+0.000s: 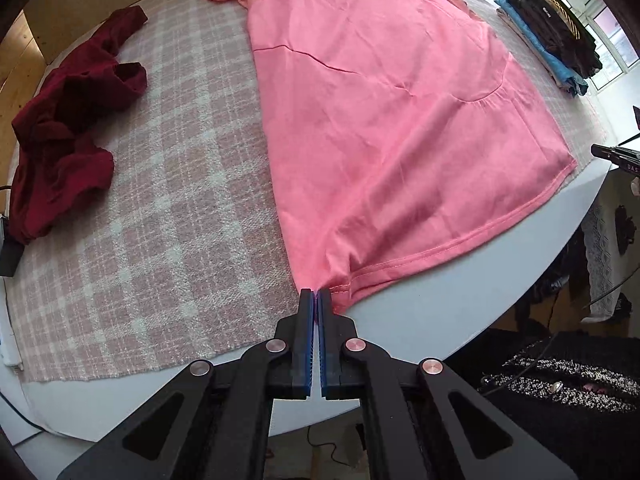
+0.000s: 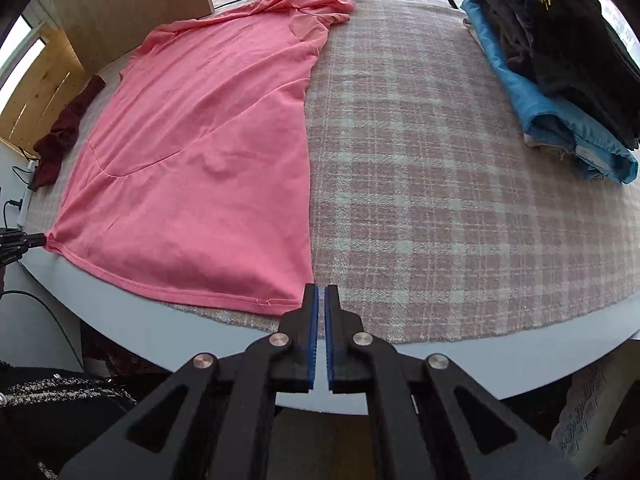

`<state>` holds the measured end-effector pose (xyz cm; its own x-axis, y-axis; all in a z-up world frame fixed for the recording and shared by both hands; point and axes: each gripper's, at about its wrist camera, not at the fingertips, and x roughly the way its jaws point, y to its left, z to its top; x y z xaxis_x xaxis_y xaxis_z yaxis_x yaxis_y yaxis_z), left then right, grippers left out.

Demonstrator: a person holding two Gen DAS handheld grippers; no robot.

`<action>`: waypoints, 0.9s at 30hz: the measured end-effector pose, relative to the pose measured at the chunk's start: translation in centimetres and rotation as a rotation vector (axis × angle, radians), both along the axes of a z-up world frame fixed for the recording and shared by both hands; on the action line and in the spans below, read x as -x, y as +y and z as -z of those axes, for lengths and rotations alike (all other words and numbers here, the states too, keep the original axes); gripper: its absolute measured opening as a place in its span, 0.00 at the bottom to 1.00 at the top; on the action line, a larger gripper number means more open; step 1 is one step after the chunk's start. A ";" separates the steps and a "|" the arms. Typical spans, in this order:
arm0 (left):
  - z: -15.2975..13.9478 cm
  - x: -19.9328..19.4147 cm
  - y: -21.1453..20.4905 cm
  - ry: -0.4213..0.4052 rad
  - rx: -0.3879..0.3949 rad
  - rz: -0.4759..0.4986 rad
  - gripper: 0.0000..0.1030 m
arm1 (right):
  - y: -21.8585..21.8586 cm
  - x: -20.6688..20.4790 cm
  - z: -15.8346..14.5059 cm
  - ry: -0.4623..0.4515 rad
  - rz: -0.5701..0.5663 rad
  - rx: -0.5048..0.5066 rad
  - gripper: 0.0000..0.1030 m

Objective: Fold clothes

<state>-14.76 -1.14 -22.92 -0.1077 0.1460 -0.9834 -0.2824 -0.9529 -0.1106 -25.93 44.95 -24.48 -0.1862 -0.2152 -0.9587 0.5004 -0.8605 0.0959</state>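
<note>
the pink shirt (image 1: 384,120) lies spread flat on the checked cloth (image 1: 168,208) that covers the table (image 1: 400,332), with its hem along the near edge and its neck end at the far side. this flat spread is probably meant to make clean folds possible.

the left gripper (image 1: 318,294) is closed on the near left corner of the hem. the fabric bunches into small creases that run to the tips, so the corner is pinched and a little pulled. the right gripper (image 2: 321,292) is at the near right corner of the hem; the jaws stand narrow, with a thin gap, and no fabric shows between them. whether they touch the shirt, the pictures do not settle.

a dark red garment (image 1: 68,128) lies crumpled far to the left, and a stack (image 2: 560,64) of folded clothes sits at the far right, well apart from the shirt. so the middle seems kept as work space. holding both hem corners would fit smoothing the shirt as well as lifting the hem for a fold.
</note>
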 end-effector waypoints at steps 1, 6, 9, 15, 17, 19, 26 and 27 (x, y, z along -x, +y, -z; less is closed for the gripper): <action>0.1 0.0 0.1 -0.003 0.001 -0.001 0.01 | -0.1 -0.5 0.4 -0.002 -0.024 0.000 0.10; 0.3 0.3 0.3 -0.011 0.006 -0.001 0.01 | 0.0 -0.4 2.7 -0.068 0.021 0.056 0.22; 0.2 0.4 0.5 -0.006 0.010 -0.003 0.01 | 0.2 0.7 3.4 -0.072 0.063 0.079 0.29; -0.1 0.6 0.8 0.003 0.016 -0.005 0.01 | -1.2 1.0 4.5 -0.092 0.023 0.083 0.16; -0.2 0.7 0.9 0.006 0.018 -0.006 0.01 | -1.9 0.9 4.6 -0.109 0.004 0.077 0.02; -0.5 0.8 0.7 0.011 0.007 -0.016 0.01 | -2.5 0.7 4.1 -0.132 -0.013 0.088 0.02; -1.8 0.4 -0.4 0.037 -0.017 -0.055 0.01 | -3.0 1.4 0.7 -0.099 -0.046 0.061 0.02; -1.4 0.4 -0.3 0.027 -0.014 -0.051 0.01 | -3.0 1.4 1.0 -0.105 -0.047 0.039 0.02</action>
